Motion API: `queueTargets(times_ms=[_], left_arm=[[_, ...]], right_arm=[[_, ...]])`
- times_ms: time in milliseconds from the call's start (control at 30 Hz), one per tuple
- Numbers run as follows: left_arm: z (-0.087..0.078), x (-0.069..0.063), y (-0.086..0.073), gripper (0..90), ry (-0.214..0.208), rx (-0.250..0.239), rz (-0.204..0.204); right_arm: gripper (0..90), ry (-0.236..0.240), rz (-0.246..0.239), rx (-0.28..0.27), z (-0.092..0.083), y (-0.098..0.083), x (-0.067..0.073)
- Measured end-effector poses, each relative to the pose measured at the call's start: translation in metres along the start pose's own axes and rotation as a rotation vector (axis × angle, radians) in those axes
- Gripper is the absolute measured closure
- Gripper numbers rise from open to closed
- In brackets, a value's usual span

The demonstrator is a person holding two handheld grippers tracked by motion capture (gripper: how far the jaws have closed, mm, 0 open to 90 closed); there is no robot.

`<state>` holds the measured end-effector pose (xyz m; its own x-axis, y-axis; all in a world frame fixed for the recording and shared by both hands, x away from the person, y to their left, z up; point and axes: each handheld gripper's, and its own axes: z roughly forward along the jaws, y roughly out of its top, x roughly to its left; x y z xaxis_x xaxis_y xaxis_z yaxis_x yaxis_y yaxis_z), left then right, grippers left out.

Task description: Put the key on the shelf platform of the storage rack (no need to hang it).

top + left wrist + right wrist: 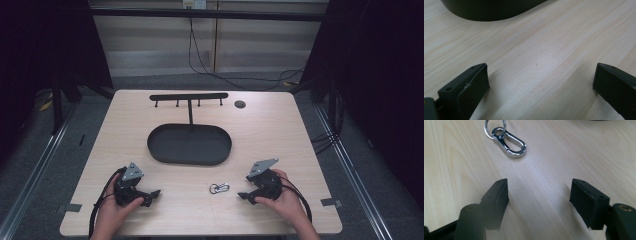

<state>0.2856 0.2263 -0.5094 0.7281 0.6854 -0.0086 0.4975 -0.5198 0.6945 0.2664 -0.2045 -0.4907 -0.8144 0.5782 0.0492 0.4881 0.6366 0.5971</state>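
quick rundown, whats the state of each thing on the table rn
left gripper: open, nothing between its fingers
right gripper: open, empty, aimed at the clip
carabiner clip: lying flat on the table, closed, on a ring
oval tray: empty
hook rack: upright, nothing hung

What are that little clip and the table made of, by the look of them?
The clip looks like polished metal: silvery, with bright mirror-like highlights. The table looks like pale wood or a wood-look laminate, matte, with fine grain lines; the pictures cannot settle which.
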Motion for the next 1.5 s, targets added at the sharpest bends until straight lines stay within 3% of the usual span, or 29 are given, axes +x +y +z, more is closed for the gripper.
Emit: queueTargets(times_ms=[233,267,433,1100,1500], left_arm=[[0.0,0.0,0.0,0.0,0.0,0.0,-0.002],[0.0,0.0,0.0,0.0,0.0,0.0,-0.001],[0.0,0.0,0.0,0.0,-0.007,-0.001,-0.004],[0.0,0.0,0.0,0.0,-0.008,-0.001,-0.004],[0.0,0.0,0.0,0.0,-0.007,-0.001,-0.004]], right_arm=[[35.5,0.043,-0.055,0.07,0.0,0.018,0.006],[37.3,0.079,-0.049,0.096,-0.001,0.025,0.007],[38.8,0.09,-0.069,0.14,0.001,0.039,0.011],[41.3,0.096,-0.191,0.291,0.025,0.076,0.019],[44.0,0.098,-0.247,0.324,0.033,0.087,0.022]])
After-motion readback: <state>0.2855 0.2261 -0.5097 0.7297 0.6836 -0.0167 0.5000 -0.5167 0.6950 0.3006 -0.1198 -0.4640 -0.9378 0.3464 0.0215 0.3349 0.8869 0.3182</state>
